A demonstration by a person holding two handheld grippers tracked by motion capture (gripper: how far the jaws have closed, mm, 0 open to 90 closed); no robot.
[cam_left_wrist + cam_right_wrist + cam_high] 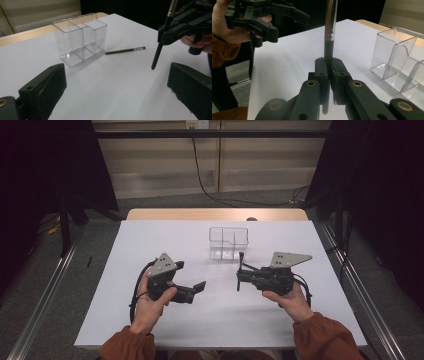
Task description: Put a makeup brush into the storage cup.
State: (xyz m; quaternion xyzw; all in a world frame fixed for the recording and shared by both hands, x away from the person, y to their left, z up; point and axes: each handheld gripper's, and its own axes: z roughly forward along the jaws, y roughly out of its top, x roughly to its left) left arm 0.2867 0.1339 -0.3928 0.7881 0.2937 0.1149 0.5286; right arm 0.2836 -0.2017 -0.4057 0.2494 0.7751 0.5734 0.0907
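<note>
My right gripper is shut on a thin black stick with a silver collar, which it holds about upright above the table. The left gripper view shows that stick hanging tip down from the right gripper. My left gripper stands open with nothing between its jaws, a little above the table at the left. It faces a clear plastic box with compartments. A second thin dark stick lies flat on the table beside the box.
The white table top has a wooden strip along its far edge. Dark curtains stand at both sides, and metal rails run along the floor. The other hand's left gripper appears at the upper left of the right gripper view.
</note>
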